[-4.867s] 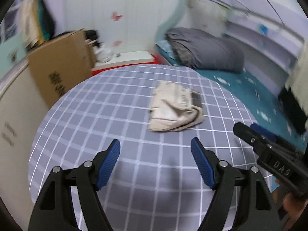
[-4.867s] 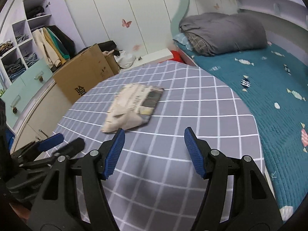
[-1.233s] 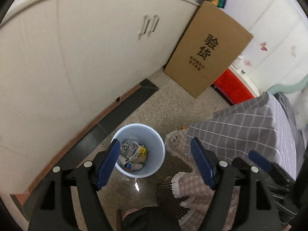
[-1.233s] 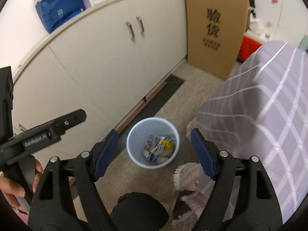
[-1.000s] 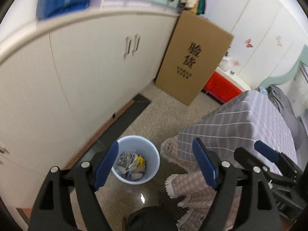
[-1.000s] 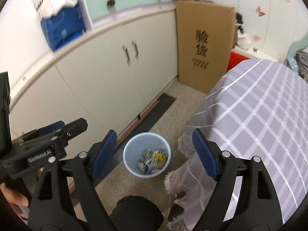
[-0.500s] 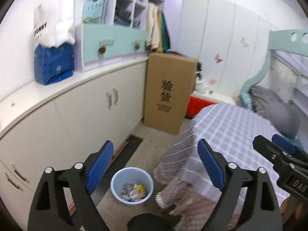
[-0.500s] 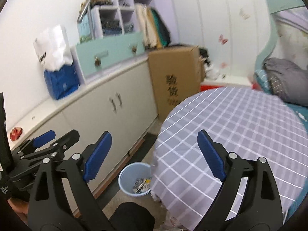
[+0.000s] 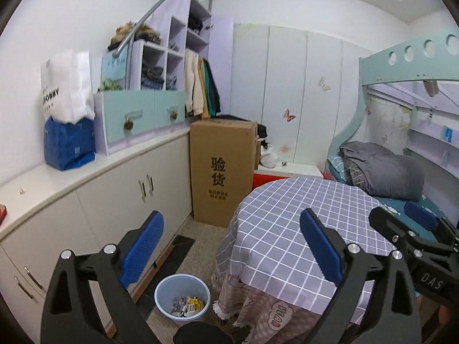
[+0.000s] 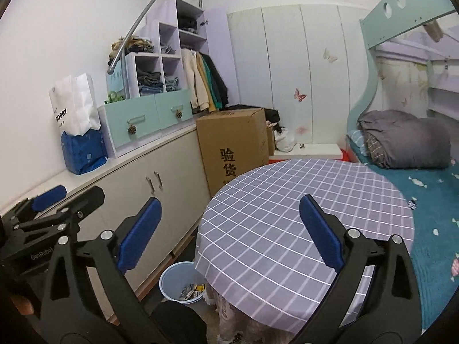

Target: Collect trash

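The left gripper [image 9: 231, 245] is released, its blue pads spread wide with nothing between them; its jaws have just been opening further. The right gripper [image 10: 229, 229] is in the same state, wide apart and empty, its jaws also just having opened further. Each shows at the edge of the other's view, so the two are held side by side, pointing slightly downward over the near edge of the round counter [image 10: 301, 215].

The trash [image 9: 188, 305], a small heap of crumpled wrappers and paper, lies at the bottom of the pale blue bin [image 9: 182, 286] on the floor, just beside the counter's hanging cloth and near the cabinet doors [image 9: 145, 185]. The checked cloth on the counter shows nothing lying on it in either view. Judged from that, the collecting looks essentially done: the trash is in the bin and nothing further to pick up is visible, though the floor behind the counter is hidden.

Beyond the counter stands a tall cardboard box [image 9: 222, 172] with printed characters, against the long cabinet run. On the cabinet top sit a blue pack with a white paper bag [image 9: 67, 86] on it and a mint drawer unit, with cubby shelves and hanging clothes above. To the right is a bunk bed [image 10: 430, 177] with a teal sheet and a rolled grey quilt [image 10: 404, 139]; white wardrobe doors with butterfly stickers close the back wall.
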`<state>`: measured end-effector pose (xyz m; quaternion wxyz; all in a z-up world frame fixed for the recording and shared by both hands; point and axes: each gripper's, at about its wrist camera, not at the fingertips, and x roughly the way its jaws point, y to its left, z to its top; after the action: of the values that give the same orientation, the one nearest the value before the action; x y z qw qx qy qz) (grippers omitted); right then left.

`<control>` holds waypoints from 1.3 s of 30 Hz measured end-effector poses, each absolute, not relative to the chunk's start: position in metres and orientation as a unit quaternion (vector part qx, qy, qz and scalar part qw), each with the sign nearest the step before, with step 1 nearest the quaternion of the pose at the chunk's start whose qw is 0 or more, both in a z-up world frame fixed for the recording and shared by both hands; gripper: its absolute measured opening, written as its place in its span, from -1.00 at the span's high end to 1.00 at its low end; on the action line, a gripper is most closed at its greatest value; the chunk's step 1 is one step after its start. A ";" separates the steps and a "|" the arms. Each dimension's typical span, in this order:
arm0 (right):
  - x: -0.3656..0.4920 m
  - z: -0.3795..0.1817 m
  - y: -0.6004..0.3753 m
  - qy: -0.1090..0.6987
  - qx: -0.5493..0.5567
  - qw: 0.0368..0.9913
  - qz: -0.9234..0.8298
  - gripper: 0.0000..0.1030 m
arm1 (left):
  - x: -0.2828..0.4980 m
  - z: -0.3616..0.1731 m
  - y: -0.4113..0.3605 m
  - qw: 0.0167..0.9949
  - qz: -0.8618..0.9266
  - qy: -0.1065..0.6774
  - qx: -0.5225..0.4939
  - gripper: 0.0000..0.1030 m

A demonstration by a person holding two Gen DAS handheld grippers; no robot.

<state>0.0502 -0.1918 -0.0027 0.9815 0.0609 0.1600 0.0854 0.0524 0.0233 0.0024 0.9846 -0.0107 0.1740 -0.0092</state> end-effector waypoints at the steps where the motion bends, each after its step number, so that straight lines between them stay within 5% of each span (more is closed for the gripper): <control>1: 0.044 -0.001 -0.195 0.156 0.062 0.982 0.083 -0.85 | 0.046 0.006 0.019 0.985 -0.012 0.169 -0.005 -0.83; 11: -0.012 0.016 -0.216 0.103 0.061 0.991 0.058 -0.88 | -0.002 0.036 -0.006 0.993 -0.019 0.115 0.022 -0.89; 39: -0.034 0.018 -0.219 0.095 0.055 0.993 0.052 -0.88 | -0.020 0.046 -0.016 0.992 -0.024 0.118 0.024 -0.89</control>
<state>-0.0337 -0.2191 0.0179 0.9925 0.0554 0.0954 0.0520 -0.0196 -0.0164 0.0457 0.9924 0.0242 0.1180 -0.0241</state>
